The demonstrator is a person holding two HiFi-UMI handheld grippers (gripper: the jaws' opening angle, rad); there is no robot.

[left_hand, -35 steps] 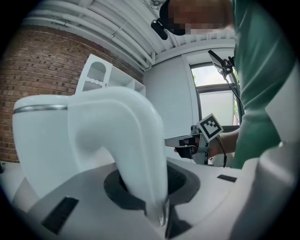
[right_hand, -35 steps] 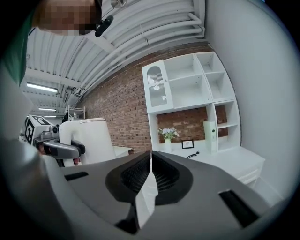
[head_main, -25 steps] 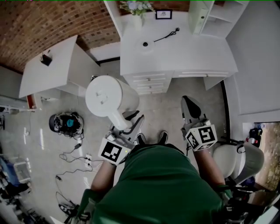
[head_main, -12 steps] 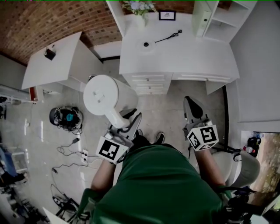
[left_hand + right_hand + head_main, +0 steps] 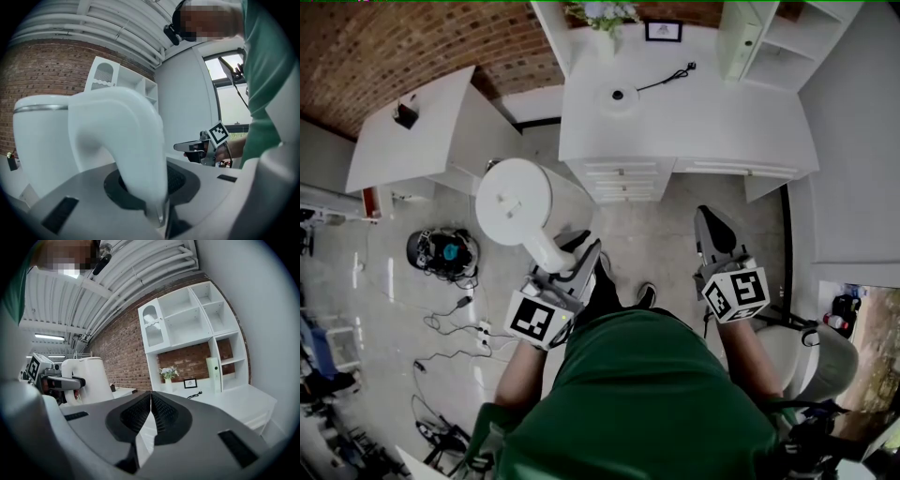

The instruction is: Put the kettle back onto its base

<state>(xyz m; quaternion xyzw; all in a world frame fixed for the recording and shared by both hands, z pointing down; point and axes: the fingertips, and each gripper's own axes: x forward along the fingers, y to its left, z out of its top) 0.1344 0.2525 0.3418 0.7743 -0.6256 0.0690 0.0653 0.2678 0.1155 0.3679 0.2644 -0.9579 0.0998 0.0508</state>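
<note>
Currently we hold the kettle (image 5: pixel 514 202) over the floor (image 5: pixel 666 225), apart from its base (image 5: pixel 619 95), our left gripper (image 5: pixel 577 261) pinching its stiff, slippery-looking handle (image 5: pixel 136 150); it probably hangs heavy. Our right gripper (image 5: pixel 713 232) sits pressed together.

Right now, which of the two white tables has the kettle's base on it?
The desk with drawers, ahead: the round base and its cord lie there. The left table holds only a small dark thing.
</note>
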